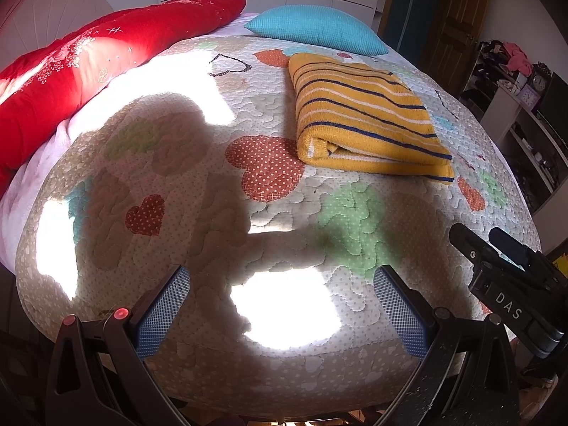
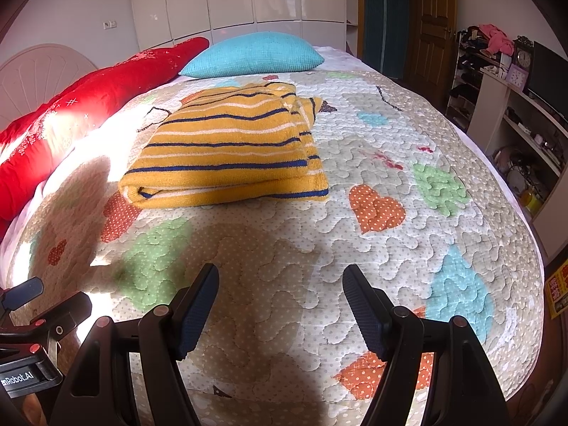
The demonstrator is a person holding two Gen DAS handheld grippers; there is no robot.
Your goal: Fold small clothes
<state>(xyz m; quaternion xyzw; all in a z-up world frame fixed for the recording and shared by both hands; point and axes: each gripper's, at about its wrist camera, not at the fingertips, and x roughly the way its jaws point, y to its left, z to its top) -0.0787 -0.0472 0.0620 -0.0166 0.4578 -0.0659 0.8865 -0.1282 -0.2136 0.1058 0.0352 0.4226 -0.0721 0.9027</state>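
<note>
the yellow striped garment (image 2: 227, 152) lies on the quilt (image 2: 390, 248) toward the middle of the bed, already doubled into a thick rectangular bundle, with its folded edge turned toward me and the layers showing along that near side. from the right wrist view i can see its far end is a little untidy, a flap or collar sticking out past the top right corner, so i'd judge the fold as essentially made but not perfectly squared. from the left wrist view the same bundle (image 1: 362, 113) looks flat and stable, resting on the quilt with nothing on top of it. my left gripper (image 1: 282, 307) hangs above the near edge of the bed with its fingers wide apart and nothing between them; my right gripper (image 2: 280, 305) is likewise spread and holding nothing, well short of the garment. neither tool touches the cloth. i read this as the tail end of the task for this piece: what could remain is tucking in that stray corner, or fetching another item, though i see no other loose small clothes on the bed. beyond the bundle sit a teal pillow (image 2: 254, 55) and a red duvet (image 2: 88, 106) along the left side.
</note>
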